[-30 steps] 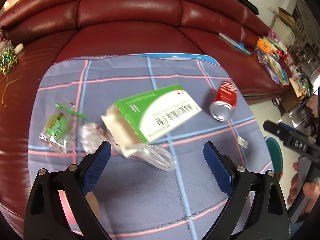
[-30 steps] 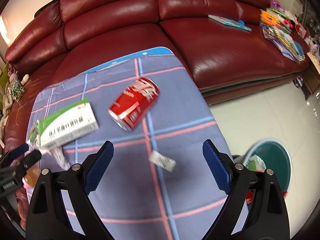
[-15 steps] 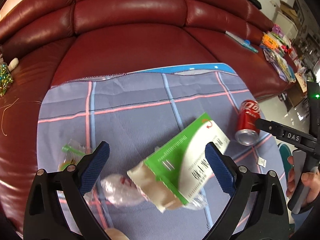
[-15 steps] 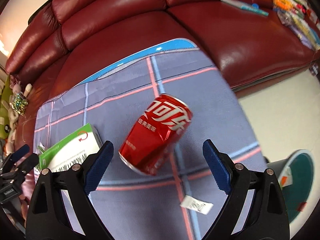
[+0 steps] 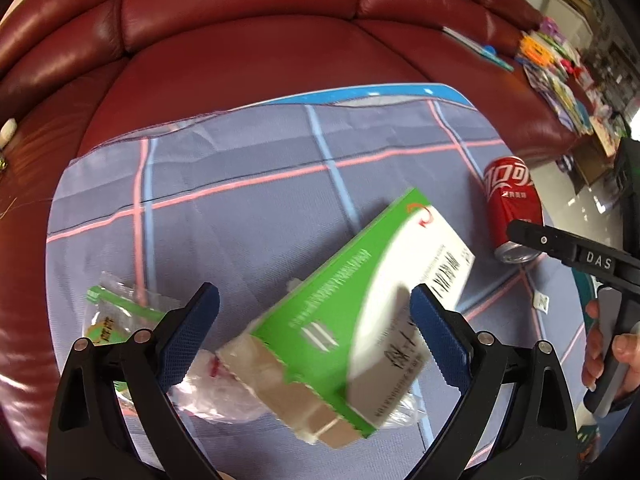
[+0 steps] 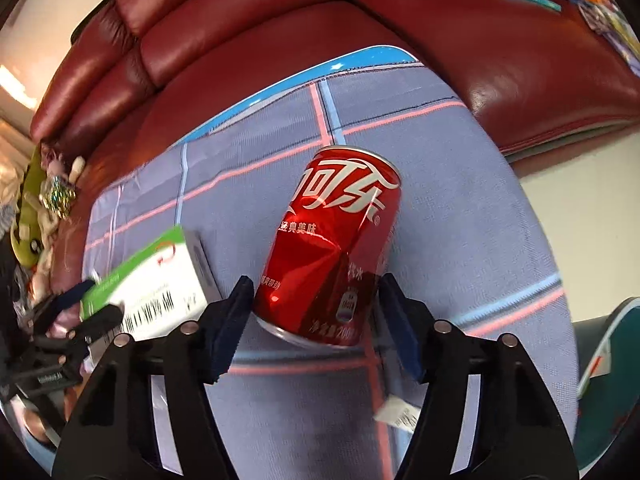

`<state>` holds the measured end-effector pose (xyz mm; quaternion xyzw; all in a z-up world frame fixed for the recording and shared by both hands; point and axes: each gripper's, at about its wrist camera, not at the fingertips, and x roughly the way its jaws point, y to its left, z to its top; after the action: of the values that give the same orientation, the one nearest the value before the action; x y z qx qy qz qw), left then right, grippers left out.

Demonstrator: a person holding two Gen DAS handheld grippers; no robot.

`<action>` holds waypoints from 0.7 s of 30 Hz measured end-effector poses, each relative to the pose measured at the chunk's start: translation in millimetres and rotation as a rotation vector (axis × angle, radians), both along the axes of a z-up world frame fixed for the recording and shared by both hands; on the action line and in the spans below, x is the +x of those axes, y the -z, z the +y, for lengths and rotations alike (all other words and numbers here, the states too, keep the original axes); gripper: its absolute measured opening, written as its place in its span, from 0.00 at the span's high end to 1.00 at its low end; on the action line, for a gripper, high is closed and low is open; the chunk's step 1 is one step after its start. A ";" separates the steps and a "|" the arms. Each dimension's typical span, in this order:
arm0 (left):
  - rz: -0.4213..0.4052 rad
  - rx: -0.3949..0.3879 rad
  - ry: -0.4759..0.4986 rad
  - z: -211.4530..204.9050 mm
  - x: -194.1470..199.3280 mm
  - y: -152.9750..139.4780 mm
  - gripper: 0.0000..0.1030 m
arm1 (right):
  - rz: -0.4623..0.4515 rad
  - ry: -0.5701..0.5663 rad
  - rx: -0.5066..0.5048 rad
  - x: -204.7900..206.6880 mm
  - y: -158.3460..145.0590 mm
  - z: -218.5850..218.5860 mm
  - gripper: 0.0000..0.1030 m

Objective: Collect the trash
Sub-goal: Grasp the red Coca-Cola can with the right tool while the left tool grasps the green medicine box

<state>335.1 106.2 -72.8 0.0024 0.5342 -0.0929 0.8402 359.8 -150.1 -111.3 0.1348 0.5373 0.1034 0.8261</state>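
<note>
A green and white carton (image 5: 352,320) lies on the checked cloth (image 5: 240,200) over clear crumpled plastic (image 5: 212,392). My left gripper (image 5: 312,336) is open, its jaws on either side of the carton's near half. A dented red cola can (image 6: 332,248) lies on its side. My right gripper (image 6: 316,324) is closing around its lower end, the pads close to the can's sides; contact is unclear. The can also shows in the left wrist view (image 5: 512,208), and the carton in the right wrist view (image 6: 148,280).
A small green snack wrapper (image 5: 116,320) lies left of the carton. A white paper scrap (image 6: 396,412) lies near the cloth's front edge. A green bin (image 6: 608,380) stands on the floor at right. A red leather sofa (image 5: 260,40) surrounds the cloth, with papers (image 5: 560,76) at far right.
Both grippers moved forward and down. The left jaws now straddle the carton. The right jaws narrowed around the cola can.
</note>
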 end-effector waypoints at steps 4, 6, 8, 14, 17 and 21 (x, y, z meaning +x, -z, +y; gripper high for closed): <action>0.009 0.008 0.042 -10.8 -2.6 2.8 0.07 | -0.009 -0.029 -0.034 -17.6 -3.4 -3.7 0.41; 0.012 0.023 0.067 -18.2 -4.6 4.5 0.07 | -0.005 -0.035 -0.031 -27.2 -3.7 -9.9 0.41; 0.012 0.026 0.095 -25.7 -8.0 3.9 0.07 | -0.003 -0.036 -0.030 -35.3 -3.7 -16.6 0.41; 0.011 0.022 0.184 -55.9 -30.3 5.0 0.07 | 0.001 -0.012 -0.022 -60.1 -5.9 -43.7 0.41; 0.012 0.027 0.228 -71.4 -44.2 6.3 0.07 | -0.003 0.002 -0.011 -73.0 -7.5 -55.2 0.41; 0.003 0.010 0.269 -90.7 -63.0 4.0 0.08 | -0.002 0.019 -0.011 -81.0 -4.7 -63.9 0.41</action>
<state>272.1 15.5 -76.8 0.0782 0.5309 -0.2021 0.8192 278.8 -214.0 -106.5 0.1352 0.5359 0.0925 0.8283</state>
